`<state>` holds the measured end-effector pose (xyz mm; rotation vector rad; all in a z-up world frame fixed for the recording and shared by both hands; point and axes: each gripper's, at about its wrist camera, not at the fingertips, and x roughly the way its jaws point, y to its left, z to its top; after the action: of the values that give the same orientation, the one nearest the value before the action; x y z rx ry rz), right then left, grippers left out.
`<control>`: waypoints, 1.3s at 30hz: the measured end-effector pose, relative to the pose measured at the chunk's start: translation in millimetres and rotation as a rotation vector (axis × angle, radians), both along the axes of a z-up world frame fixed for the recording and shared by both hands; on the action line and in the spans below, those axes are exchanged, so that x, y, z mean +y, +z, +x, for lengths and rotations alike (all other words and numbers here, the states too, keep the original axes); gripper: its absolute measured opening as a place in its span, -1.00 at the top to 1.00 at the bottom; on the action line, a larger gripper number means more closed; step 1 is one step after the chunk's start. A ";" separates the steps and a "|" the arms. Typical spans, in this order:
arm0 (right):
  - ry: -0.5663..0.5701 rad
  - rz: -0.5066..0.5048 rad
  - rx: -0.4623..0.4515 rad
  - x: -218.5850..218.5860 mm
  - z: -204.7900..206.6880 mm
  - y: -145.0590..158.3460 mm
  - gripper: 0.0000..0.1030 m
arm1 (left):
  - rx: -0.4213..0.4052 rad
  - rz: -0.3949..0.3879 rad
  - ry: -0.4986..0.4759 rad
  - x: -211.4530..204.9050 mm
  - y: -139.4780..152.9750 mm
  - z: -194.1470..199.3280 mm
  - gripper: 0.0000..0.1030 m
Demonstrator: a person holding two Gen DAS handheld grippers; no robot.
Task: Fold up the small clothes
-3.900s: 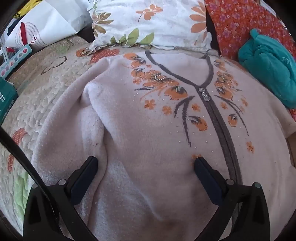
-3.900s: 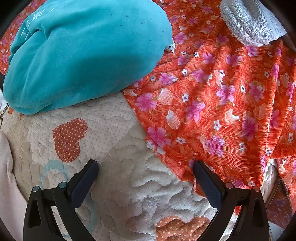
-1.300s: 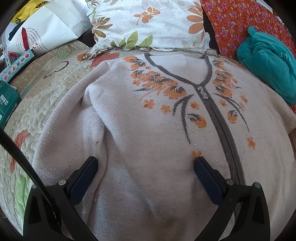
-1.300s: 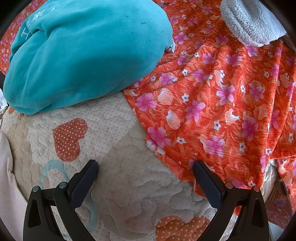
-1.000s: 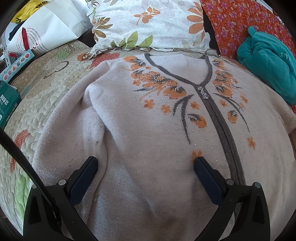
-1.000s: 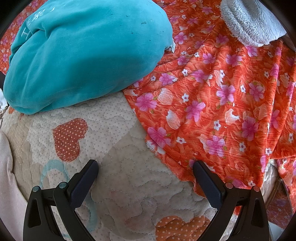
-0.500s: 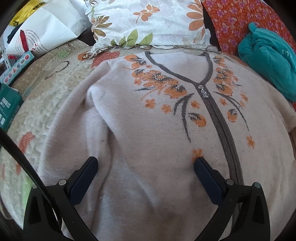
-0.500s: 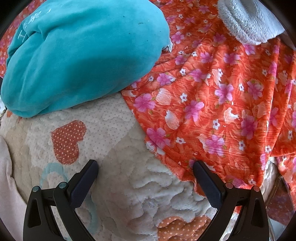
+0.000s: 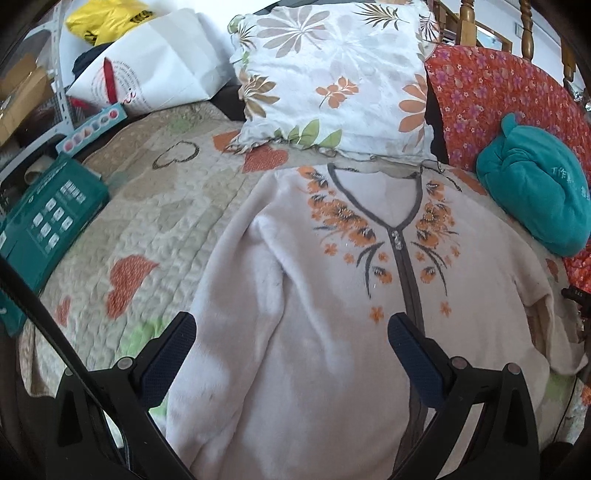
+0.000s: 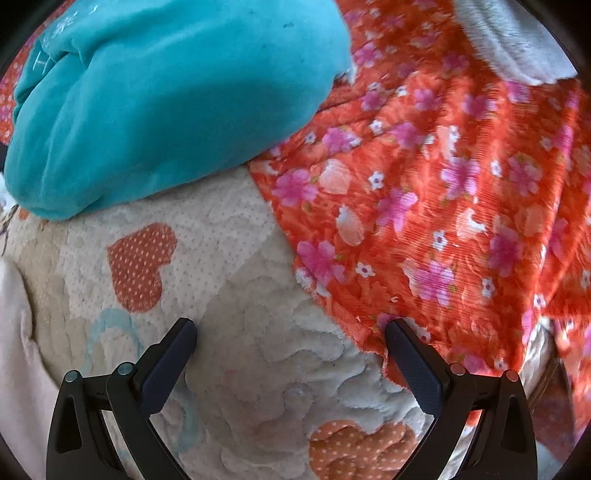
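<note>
Lying face up on the quilted bedspread, the pale pink cardigan has its neckline toward the floral pillow and its hem toward me. Its grey placket runs down the middle, with orange flowers stitched to either side, and one sleeve is folded in over the body on the left of my view. My left tongs hang above the lower half of the cardigan, spread wide, with nothing between the two pads. My right tongs are just as wide apart and empty, over bare quilt with orange hearts, off to the cardigan's side; a pink strip of it shows at the left edge of that view. A teal bundle of cloth sits on the bed just beyond them, partly on the orange flowered fabric, which spreads to the right. A grey fuzzy item lies on that fabric further back. On the far left of the bed are a green box and a white bag; wooden bedposts rise behind the pillow.
</note>
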<state>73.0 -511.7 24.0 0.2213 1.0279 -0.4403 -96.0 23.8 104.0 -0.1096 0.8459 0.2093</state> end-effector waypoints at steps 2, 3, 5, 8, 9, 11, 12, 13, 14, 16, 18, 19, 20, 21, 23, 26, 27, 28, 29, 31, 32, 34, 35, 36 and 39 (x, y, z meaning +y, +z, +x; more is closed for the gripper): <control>0.055 0.008 0.004 -3.1 -1.4 1.2 -1.00 | 0.005 0.006 0.011 2.8 0.5 -7.6 -1.00; 0.078 0.013 0.005 -5.5 -2.4 2.2 -1.00 | 0.006 0.010 0.017 5.8 1.7 -12.7 -1.00; 0.112 0.035 0.008 -11.6 -4.2 4.5 -1.00 | 0.006 0.013 0.028 10.2 4.1 -19.5 -1.00; 0.060 -0.003 0.068 -28.6 -6.5 10.8 -1.00 | -0.002 0.010 0.048 20.3 10.1 -30.7 -1.00; 0.010 -0.050 0.124 -36.9 -6.2 11.0 -1.00 | -0.004 0.005 0.056 23.6 12.1 -33.7 -1.00; -0.074 -0.096 0.189 -57.2 -10.1 12.1 -1.00 | -0.010 -0.006 0.068 28.5 13.9 -39.1 -1.00; -0.102 -0.084 0.179 -67.8 -16.2 14.8 -1.00 | -0.014 -0.015 0.071 30.4 14.5 -41.1 -1.00; -0.138 -0.081 0.178 -77.4 -21.9 16.4 -1.00 | -0.016 -0.020 0.071 31.7 14.2 -42.5 -1.00; -0.168 -0.071 0.178 -86.3 -27.4 17.0 -1.00 | -0.019 -0.024 0.072 32.8 14.0 -43.7 -1.00; -0.188 -0.011 0.152 -99.0 -38.0 18.6 -1.00 | -0.018 -0.023 0.072 33.3 13.3 -44.5 -1.00; -0.203 0.022 0.133 -105.6 -49.9 23.3 -1.00 | -0.010 -0.023 0.071 31.8 12.8 -45.1 -1.00; -0.204 0.037 0.138 -109.9 -53.7 25.7 -1.00 | -0.008 -0.025 0.069 30.7 13.1 -45.4 -1.00; -0.209 0.046 0.159 -115.1 -57.3 27.6 -1.00 | -0.009 -0.027 0.068 30.2 13.7 -45.7 -1.00; -0.216 0.049 0.196 -123.3 -60.1 27.5 -1.00 | -0.011 -0.030 0.066 29.7 14.6 -46.2 -1.00; -0.220 0.034 0.286 -137.0 -67.2 27.2 -0.98 | -0.015 -0.033 0.064 28.7 15.8 -46.6 -1.00; -0.147 0.053 0.253 -137.6 -81.8 37.0 -0.94 | -0.013 -0.034 0.060 27.0 15.6 -46.9 -1.00; -0.135 0.064 0.241 -137.4 -86.4 40.6 -0.94 | -0.011 -0.037 0.057 25.4 15.5 -47.1 -1.00; -0.126 0.073 0.215 -134.0 -95.4 46.0 -0.94 | -0.014 -0.041 0.053 23.9 15.6 -47.9 -1.00; -0.116 0.082 0.175 -129.9 -106.6 53.8 -0.94 | -0.018 -0.043 0.048 21.7 16.3 -48.4 -1.00; -0.106 0.098 0.084 -112.3 -134.4 73.0 -0.94 | -0.027 -0.034 0.035 15.3 18.1 -49.4 -1.00; -0.101 0.108 0.025 -105.7 -146.4 85.7 -0.94 | -0.030 -0.026 0.028 12.2 19.1 -49.4 -1.00; -0.097 0.135 -0.118 -86.2 -176.7 117.1 -0.95 | -0.043 -0.001 0.013 4.7 21.7 -49.6 -1.00; -0.082 0.166 -0.205 -76.2 -191.7 131.0 -0.96 | -0.049 0.009 0.010 2.0 22.4 -49.6 -1.00; -0.050 0.221 -0.305 -63.4 -208.2 145.0 -1.00 | -0.052 0.023 0.008 -1.9 22.8 -49.0 -1.00; 0.053 0.515 -0.609 -55.6 -240.3 147.6 -1.00 | -0.035 0.032 0.020 -2.2 20.3 -47.5 -1.00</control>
<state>-167.3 -567.3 171.5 0.7382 0.5245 -0.0356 -143.5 21.5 124.3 -0.0911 0.8064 0.2389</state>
